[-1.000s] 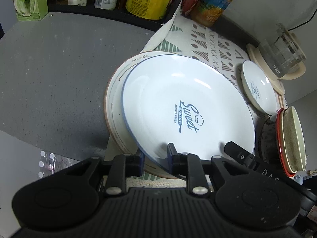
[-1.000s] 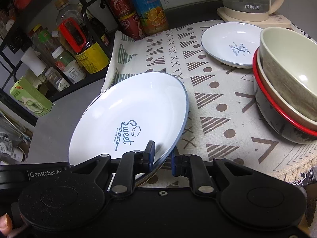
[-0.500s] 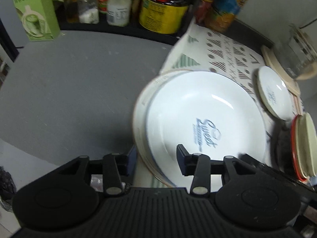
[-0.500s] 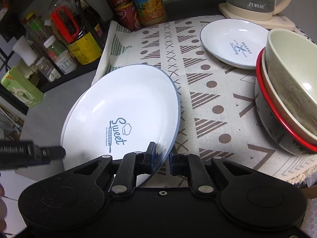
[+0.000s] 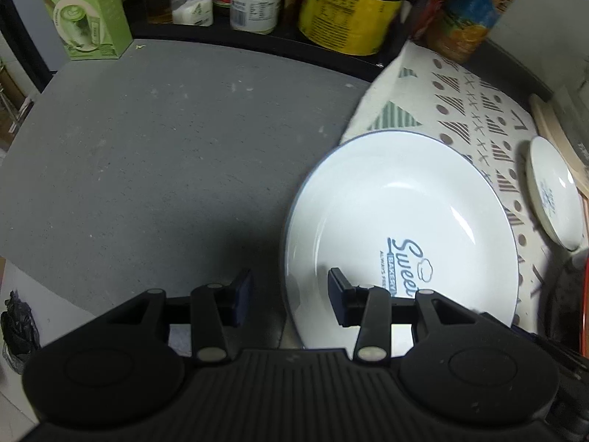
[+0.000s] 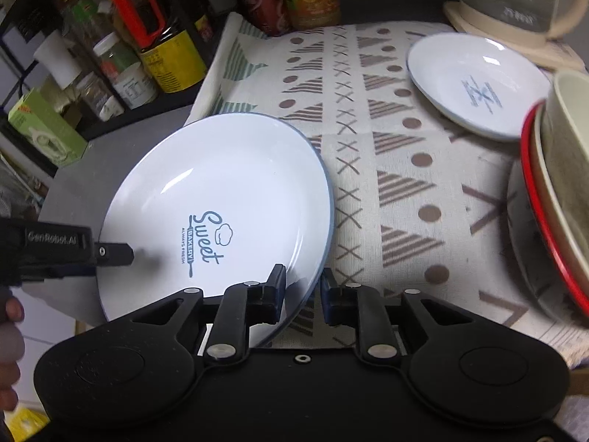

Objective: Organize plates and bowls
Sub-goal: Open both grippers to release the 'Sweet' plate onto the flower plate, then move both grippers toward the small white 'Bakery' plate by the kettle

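Left wrist view: your left tool (image 5: pixel 291 296) gapes wide, holding nothing; its right finger hangs over the Sweet plate (image 5: pixel 401 228), the left over bare surface (image 5: pixel 147 169).

Right wrist view: your right tool (image 6: pixel 302 294) pinches that plate's near rim (image 6: pixel 221 199), keeping it tilted off the cloth (image 6: pixel 386 169), probably for stacking. Small plate (image 6: pixel 478 84) and bowls (image 6: pixel 556 199) sit ahead-right.

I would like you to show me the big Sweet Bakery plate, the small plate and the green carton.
Big plate (image 6: pixel 221 191), right wrist view, centre.
Small plate (image 6: pixel 478 84), right wrist view, centre.
Green carton (image 5: pixel 84 11), left wrist view, front face.
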The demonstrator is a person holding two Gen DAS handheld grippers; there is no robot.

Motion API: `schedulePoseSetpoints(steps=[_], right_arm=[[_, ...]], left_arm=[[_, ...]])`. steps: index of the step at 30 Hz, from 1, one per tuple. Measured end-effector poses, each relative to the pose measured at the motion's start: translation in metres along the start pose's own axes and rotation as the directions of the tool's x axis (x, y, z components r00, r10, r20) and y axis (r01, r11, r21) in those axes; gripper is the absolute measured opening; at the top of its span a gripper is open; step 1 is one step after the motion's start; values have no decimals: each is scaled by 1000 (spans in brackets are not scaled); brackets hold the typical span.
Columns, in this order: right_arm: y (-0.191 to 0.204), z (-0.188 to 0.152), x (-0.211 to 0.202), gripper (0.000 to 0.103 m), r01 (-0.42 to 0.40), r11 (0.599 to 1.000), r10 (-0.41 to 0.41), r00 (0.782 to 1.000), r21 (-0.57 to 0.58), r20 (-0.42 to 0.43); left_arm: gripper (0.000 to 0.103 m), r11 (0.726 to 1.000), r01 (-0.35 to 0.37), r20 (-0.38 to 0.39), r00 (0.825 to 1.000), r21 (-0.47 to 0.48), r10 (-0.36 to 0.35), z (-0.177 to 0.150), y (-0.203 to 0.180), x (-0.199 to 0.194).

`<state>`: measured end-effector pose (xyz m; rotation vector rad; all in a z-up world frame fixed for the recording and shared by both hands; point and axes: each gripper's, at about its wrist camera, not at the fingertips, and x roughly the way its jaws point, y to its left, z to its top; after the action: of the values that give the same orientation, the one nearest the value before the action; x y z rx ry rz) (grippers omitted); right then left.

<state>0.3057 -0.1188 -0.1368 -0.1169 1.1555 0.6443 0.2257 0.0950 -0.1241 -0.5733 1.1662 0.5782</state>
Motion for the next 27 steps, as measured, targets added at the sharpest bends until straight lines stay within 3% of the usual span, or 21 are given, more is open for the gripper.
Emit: schedulePoseSetpoints(steps=[5, 9, 12, 15, 18, 20, 27], right_arm=[[-9, 7, -15, 31, -35, 999, 34, 999, 16, 31], [-16, 15, -29, 44, -35, 999, 32, 995, 31, 92], [-21, 22, -40, 47, -43, 998, 38, 991, 38, 129], [-26, 33, -51, 57, -33, 999, 28, 984, 29, 174], [-35, 48, -59, 59, -25, 998, 12, 979, 60, 206], [-42, 59, -65, 59, -22, 997, 4, 974, 77, 227], [-73, 100, -84, 65, -30, 981, -23, 962, 190, 271]], left_arm=[[42, 1000, 11, 9, 1000, -22, -11, 4, 2, -7], [43, 999, 27, 34, 999, -22, -26, 6, -1, -17], [45, 999, 31, 28, 999, -12, -31, 10, -6, -20], [52, 999, 46, 51, 998, -4, -46, 15, -13, -27], [57, 997, 76, 71, 994, 17, -77, 23, -25, -32], [67, 995, 95, 86, 992, 32, -97, 28, -34, -36], [71, 986, 146, 114, 981, 83, -155, 52, -66, -40]])
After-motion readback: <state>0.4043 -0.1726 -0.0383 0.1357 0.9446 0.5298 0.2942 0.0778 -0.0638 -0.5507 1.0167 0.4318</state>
